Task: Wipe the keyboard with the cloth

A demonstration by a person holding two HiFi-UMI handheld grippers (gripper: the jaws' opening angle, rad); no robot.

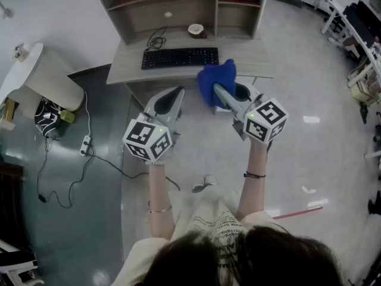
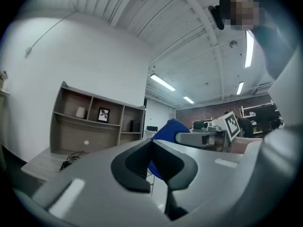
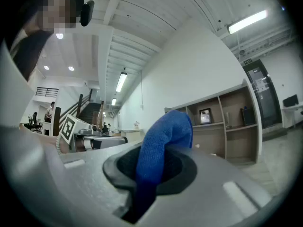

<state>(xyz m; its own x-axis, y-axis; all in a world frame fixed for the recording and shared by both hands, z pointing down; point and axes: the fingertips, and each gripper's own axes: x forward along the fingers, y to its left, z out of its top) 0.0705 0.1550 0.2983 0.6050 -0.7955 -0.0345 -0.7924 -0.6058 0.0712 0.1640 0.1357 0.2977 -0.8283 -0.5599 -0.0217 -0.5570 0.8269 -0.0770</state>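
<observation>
So: my right gripper [image 1: 219,93] pinching blue cloth [image 1: 214,77], held up at near edge of desk [image 1: 122,70], just right of keyboard [image 1: 180,58]. My left gripper [image 1: 172,96] pressed together, empty. Cloth apparently off keys, so I reckon whole wipe left.

The grey desk [image 1: 128,70] bears a black keyboard [image 1: 180,58], a coiled cable [image 1: 156,40] and a bowl [image 1: 196,30].

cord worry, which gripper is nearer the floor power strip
Left. The left gripper is right of the power strip; the right gripper, holding the cloth, is farther right.
</observation>
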